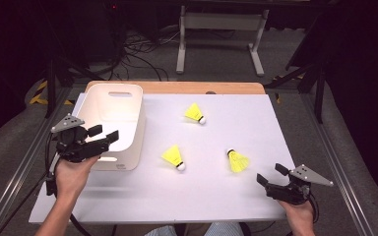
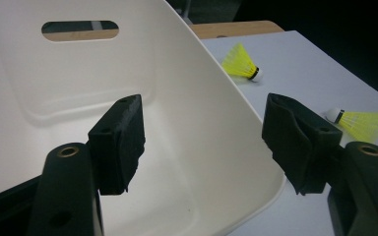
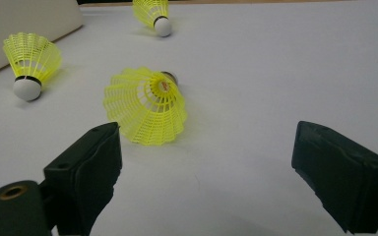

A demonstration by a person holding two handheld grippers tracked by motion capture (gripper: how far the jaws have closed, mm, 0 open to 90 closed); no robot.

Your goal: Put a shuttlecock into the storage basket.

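Three yellow shuttlecocks lie on the white board: one at the back, one in the middle, one toward the right. A white bin stands at the left. My left gripper hovers open over the bin's near right rim, nothing between its jaws. My right gripper rests open near the front right edge. The nearest shuttlecock lies just beyond its jaws, skirt toward me; two others lie farther off.
The bin is empty and has a handle slot in its far wall. The white board lies on a wooden table. Behind the table are floor cables and a grey metal stand.
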